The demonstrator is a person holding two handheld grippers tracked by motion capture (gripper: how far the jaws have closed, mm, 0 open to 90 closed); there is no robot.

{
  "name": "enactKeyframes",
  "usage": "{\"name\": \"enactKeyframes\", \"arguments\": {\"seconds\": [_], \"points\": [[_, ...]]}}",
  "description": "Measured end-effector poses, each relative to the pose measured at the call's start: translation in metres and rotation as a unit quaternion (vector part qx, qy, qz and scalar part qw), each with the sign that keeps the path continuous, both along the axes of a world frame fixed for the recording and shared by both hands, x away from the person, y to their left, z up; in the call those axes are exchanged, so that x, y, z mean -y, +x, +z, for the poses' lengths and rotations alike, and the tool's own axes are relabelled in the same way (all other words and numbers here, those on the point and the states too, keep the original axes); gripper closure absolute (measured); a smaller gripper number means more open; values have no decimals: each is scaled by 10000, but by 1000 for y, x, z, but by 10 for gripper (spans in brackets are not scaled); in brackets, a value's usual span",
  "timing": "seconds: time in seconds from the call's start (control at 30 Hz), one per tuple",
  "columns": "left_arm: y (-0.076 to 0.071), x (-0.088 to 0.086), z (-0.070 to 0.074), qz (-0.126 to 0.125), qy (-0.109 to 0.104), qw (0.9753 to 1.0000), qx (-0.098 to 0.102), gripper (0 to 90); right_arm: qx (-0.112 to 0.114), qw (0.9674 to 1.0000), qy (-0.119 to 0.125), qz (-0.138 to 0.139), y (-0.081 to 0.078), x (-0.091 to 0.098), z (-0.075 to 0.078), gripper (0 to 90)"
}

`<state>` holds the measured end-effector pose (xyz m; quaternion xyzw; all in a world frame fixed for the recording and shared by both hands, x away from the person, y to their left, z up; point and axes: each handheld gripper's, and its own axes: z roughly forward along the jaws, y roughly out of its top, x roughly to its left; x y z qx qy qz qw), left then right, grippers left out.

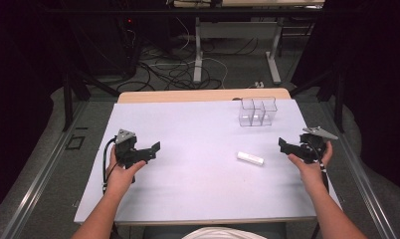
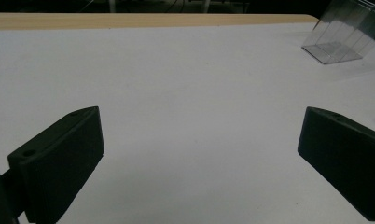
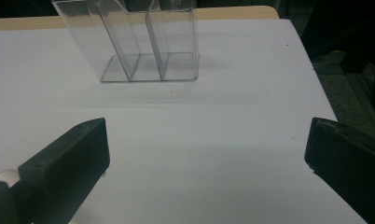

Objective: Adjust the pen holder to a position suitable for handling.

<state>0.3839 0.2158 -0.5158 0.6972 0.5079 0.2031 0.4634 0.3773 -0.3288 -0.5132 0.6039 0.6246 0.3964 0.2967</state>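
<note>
We see the white table [image 1: 198, 189] spread wide; on its far right part stands the clear divided box [image 1: 257, 111], upright and well apart from both hands; our left gripper [image 1: 155, 149] hovers at the left with jaws spread wide, nothing between them; our right gripper [image 1: 283, 148] hovers at the right, jaws equally wide and bare; the small white tube [image 1: 250, 158] lies flat near it, untouched.
</note>
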Motion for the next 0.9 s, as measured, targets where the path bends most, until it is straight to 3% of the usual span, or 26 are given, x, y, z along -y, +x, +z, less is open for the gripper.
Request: {"name": "enactKeyframes", "arguments": {"seconds": [0.13,0.27,0.3,0.5,0.6,0.7,0.9], "points": [[2,-1,-1,29,-57,10000,-52,4,2,10000,-34,40,4,-3,1,16],[1,-1,-1,38,-54,10000,-48,4,118,9999,15,96,10,-4,8,97],[1,0,0,36,-50,10000,-36,4,126,9999,61,91,13,-5,14,162],[0,1,1,69,2,10000,13,6,227,9996,81,153,29,-8,29,216],[0,1,1,69,12,10000,6,7,195,9995,12,267,40,-12,40,246],[0,0,1,70,10,10000,-5,7,143,9985,-209,485,57,-17,54,254],[0,0,0,51,12,10000,-50,8,48,9980,-249,586,81,-23,71,309]]}}
